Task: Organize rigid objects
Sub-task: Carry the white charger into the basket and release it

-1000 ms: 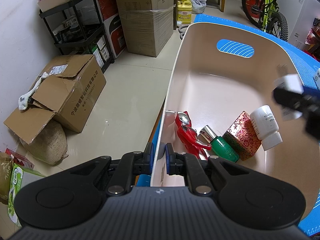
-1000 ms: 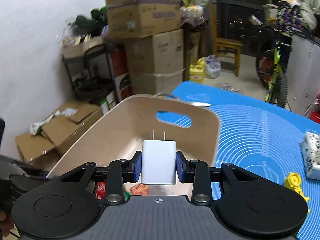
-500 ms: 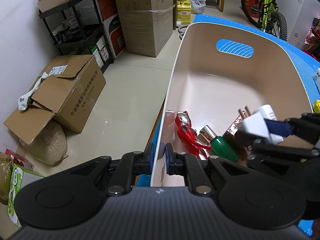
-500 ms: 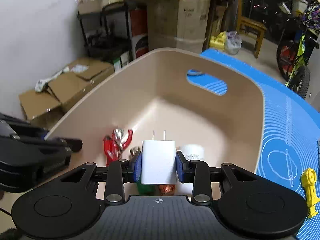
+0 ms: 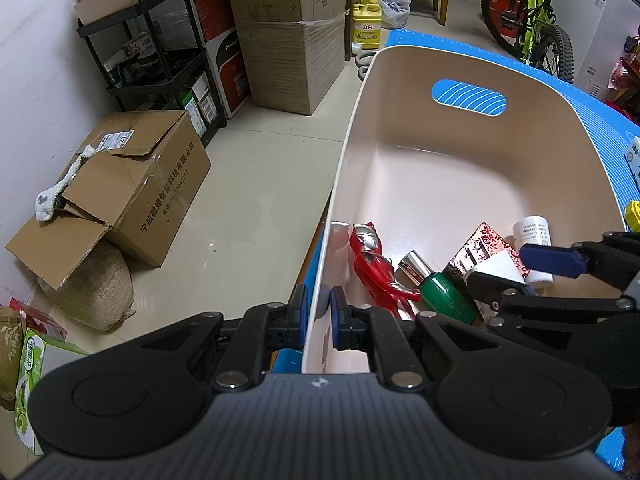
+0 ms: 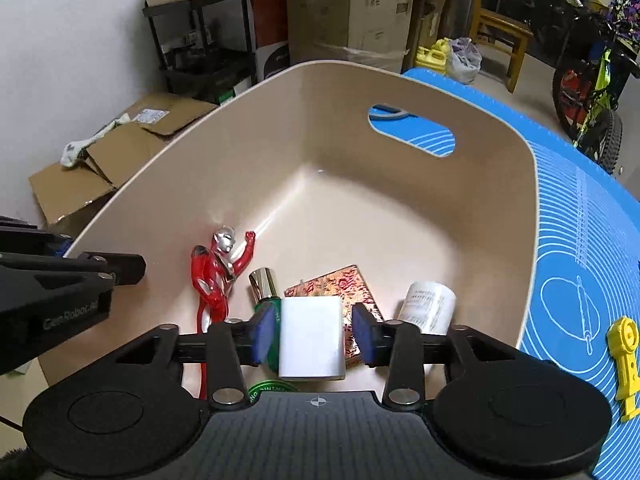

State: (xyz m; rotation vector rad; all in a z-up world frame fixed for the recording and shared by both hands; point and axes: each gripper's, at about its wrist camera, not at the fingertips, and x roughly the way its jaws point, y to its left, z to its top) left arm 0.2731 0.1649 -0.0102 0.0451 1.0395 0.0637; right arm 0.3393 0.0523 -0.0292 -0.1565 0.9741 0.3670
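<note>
As we held the near rim of the beige plastic tub (image 5: 460, 168) pinched between the closed fingers of our left gripper (image 5: 318, 316), one blue pad sat outside the wall and the other inside it. Our right gripper (image 6: 314, 330) hung low inside the tub over the near end, and its fingers (image 6: 264, 330) stood apart, with a small gap showing between each pad and the white rectangular plug-in charger (image 6: 312, 338) that sat between them; we could not tell whether the charger was resting on the things beneath it or falling free. Under and around the charger lay a red and silver plastic hero figure (image 6: 218, 270) towards the left wall, a green bottle with a shiny metallic cap (image 6: 266, 290) just beside it, a flat box wrapped in red and gold patterned foil (image 6: 340, 284) partly under the charger, and a white cylindrical bottle with a printed label (image 6: 428, 306) on its side to the right. From the left wrist view the same charger (image 5: 496, 266) showed against the foil box, just below the right gripper's upper blue pad. Outside the tub, on the blue mat covering the desk (image 6: 580, 240), lay a yellow plastic toy piece (image 6: 626, 360).
</note>
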